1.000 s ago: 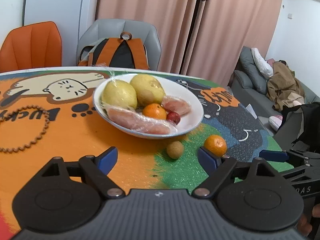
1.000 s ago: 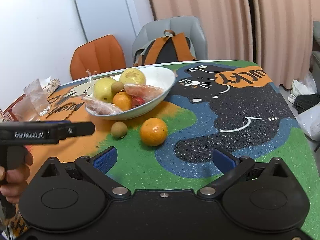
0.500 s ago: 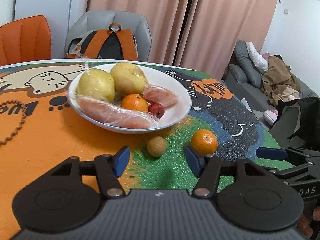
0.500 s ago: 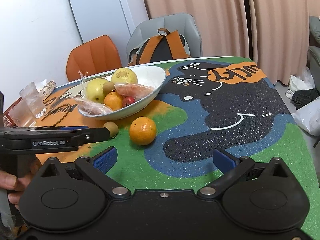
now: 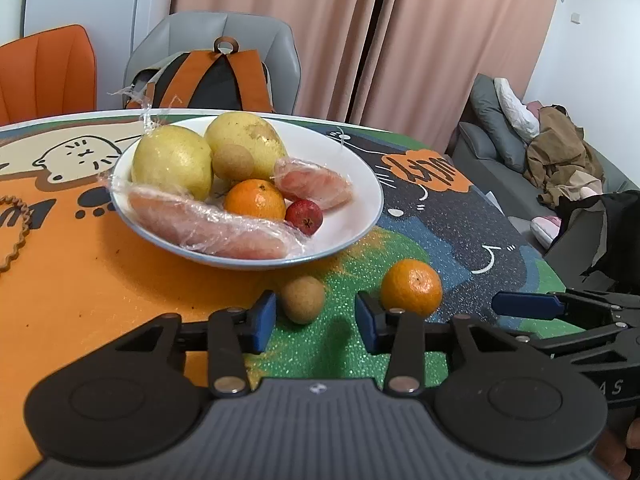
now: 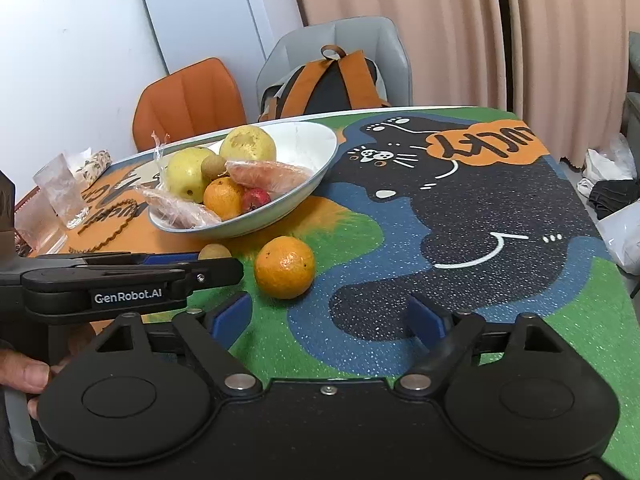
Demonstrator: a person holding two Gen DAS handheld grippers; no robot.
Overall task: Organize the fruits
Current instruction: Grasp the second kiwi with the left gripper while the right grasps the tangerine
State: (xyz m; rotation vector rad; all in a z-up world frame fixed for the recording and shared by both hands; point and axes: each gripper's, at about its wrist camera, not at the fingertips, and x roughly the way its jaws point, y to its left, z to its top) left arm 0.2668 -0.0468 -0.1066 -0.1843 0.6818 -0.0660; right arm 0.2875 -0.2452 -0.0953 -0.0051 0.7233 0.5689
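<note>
A white bowl (image 5: pixel 360 184) holds two yellow pears, a small brown fruit, an orange, a red fruit and wrapped pink pieces; it also shows in the right wrist view (image 6: pixel 316 168). A small brown fruit (image 5: pixel 303 299) and a loose orange (image 5: pixel 411 287) lie on the table in front of the bowl. My left gripper (image 5: pixel 315 322) is open, its fingers just short of the brown fruit, one on each side. In the right wrist view the brown fruit (image 6: pixel 214 251) is partly hidden behind the left gripper's finger (image 6: pixel 160 276). My right gripper (image 6: pixel 328 318) is open and empty, just behind the orange (image 6: pixel 285 267).
The table has a colourful cat-print mat (image 6: pixel 460 216). A bead string (image 5: pixel 14 232) lies at the left. Drinking glasses (image 6: pixel 62 196) stand at the far left edge. An orange chair (image 5: pixel 48 72) and a grey chair with a backpack (image 5: pixel 216 76) stand behind the table. A sofa (image 5: pixel 520 148) is at the right.
My left gripper has moved forward and right toward the small brown fruit, and its jaws have narrowed around it. My right gripper has moved closer to the loose orange.
</note>
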